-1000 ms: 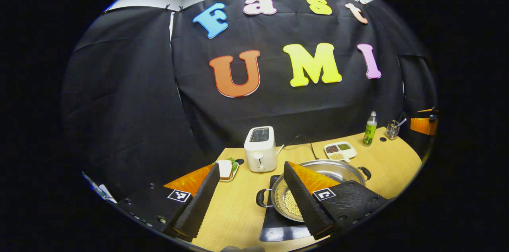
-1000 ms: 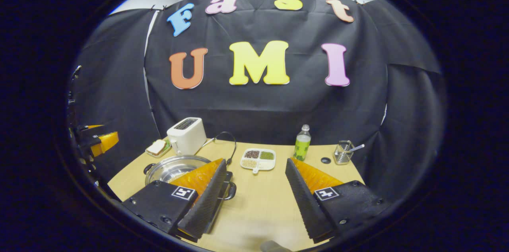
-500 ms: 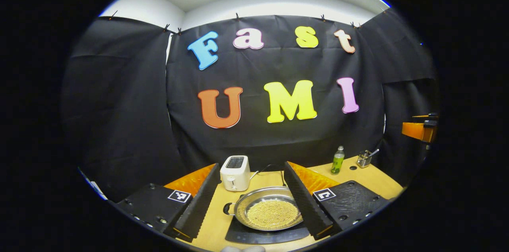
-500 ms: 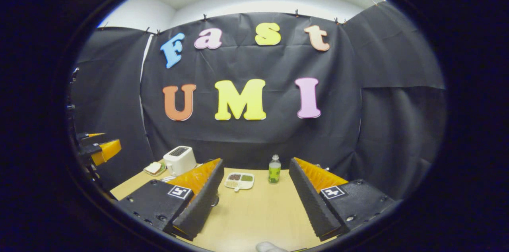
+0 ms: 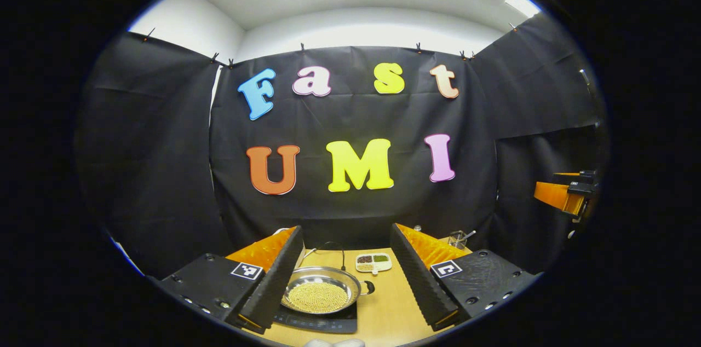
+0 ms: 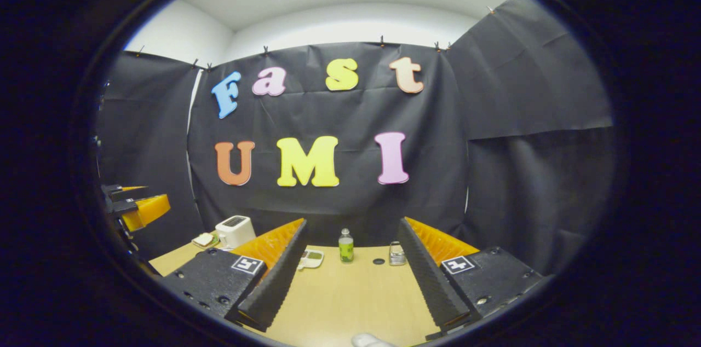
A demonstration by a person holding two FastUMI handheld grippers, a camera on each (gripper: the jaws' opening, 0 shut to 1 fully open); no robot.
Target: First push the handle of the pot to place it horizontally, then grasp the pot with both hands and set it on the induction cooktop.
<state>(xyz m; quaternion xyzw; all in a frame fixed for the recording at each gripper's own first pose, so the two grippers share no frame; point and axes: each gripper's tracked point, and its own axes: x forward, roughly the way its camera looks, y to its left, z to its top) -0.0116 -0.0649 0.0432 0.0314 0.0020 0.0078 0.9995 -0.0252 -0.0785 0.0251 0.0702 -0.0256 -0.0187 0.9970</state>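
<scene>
In the left gripper view, the left hand-held gripper (image 5: 345, 276) is spread wide, its two fingers well apart and gripping nothing; it hangs above the tabletop (image 5: 391, 311) and touches none of the things there. Between the fingers, toward the left one, the pot (image 5: 320, 296) sits on the induction cooktop (image 5: 323, 323), a shallow metal pan with a layer of pale yellow beans across its bottom. One dark loop handle (image 5: 369, 287) sticks out on the pot's right side; the opposite side is hidden behind the left finger. Beyond the pot lies a white divided dish (image 5: 373, 262) with small portions of grains.

In the right gripper view, the right hand-held gripper (image 6: 350, 281) is likewise wide open and empty, raised over bare tabletop (image 6: 350, 303). Farther back stand a green bottle (image 6: 345, 246), what looks like a small clear holder (image 6: 396, 253), though it is too small to be sure, and a white toaster (image 6: 234, 230) at the left. The left hand-held gripper (image 6: 137, 207) shows at the far left edge, held up in the air.
</scene>
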